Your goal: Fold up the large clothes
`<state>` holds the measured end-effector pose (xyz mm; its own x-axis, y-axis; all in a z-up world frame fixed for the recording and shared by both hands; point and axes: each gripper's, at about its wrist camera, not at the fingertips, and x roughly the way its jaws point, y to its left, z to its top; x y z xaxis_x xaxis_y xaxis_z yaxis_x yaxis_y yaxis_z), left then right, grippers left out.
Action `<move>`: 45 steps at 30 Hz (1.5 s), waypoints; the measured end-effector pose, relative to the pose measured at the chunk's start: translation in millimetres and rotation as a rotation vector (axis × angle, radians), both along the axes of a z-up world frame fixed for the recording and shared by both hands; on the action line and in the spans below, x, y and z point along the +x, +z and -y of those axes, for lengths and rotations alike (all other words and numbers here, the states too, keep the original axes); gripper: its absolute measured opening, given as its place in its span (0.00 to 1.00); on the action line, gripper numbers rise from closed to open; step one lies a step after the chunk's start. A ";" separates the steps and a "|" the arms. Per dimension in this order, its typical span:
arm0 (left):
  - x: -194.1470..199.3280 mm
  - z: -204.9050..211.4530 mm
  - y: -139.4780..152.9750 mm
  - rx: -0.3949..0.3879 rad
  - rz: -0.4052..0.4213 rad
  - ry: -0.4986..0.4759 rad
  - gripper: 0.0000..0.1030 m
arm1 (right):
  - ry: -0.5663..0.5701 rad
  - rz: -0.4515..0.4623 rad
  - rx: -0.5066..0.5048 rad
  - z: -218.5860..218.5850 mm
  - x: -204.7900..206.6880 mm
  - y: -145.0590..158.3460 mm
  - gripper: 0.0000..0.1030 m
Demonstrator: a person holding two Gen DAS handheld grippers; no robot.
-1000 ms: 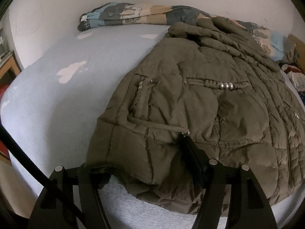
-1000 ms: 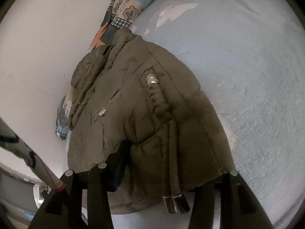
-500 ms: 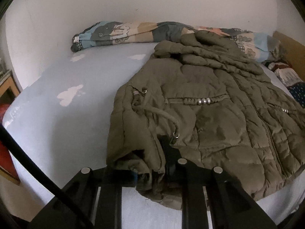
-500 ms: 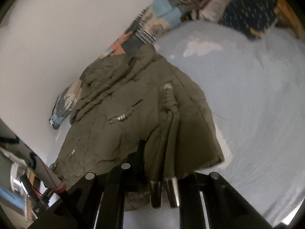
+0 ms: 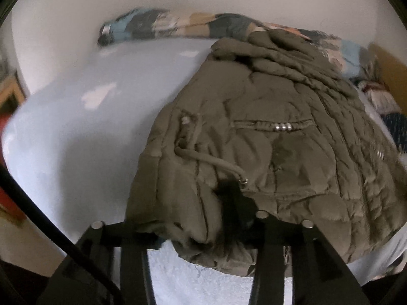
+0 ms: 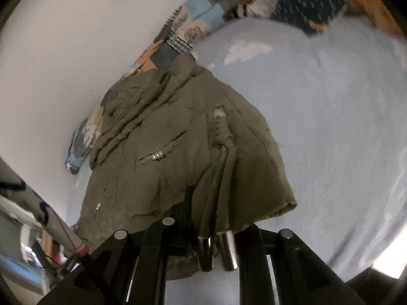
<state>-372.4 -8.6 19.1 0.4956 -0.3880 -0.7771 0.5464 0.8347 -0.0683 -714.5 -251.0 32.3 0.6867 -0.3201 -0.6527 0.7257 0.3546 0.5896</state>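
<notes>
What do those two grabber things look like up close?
Both are matte black. The left gripper has flat angular fingers with round silver studs, and a black cable crosses beside it. The right gripper looks the same.

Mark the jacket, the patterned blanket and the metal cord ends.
jacket (image 5: 292, 157), left wrist view, quilted front panel
patterned blanket (image 5: 162, 26), left wrist view, middle of roll
metal cord ends (image 6: 229, 250), right wrist view, right-hand cylinder

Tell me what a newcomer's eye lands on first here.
An olive quilted jacket sprawled across the pale blue bed, its near hem bunched between both grippers. Next, the jacket's two metal-tipped drawcords dangling at the right gripper. Behind, a patchwork quilt lies along the white wall.
</notes>
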 end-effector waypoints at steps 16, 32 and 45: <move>-6.1 -5.3 -3.7 -0.057 -0.021 -0.048 0.22 | -0.035 0.012 0.091 8.4 -1.4 -20.2 0.19; -7.8 -16.4 21.6 -0.107 0.045 -0.065 0.21 | 0.011 -0.007 -0.108 -8.9 1.2 14.3 0.14; -0.5 -14.2 16.3 -0.084 0.011 -0.054 0.24 | 0.026 0.038 -0.092 -7.8 -3.7 19.6 0.14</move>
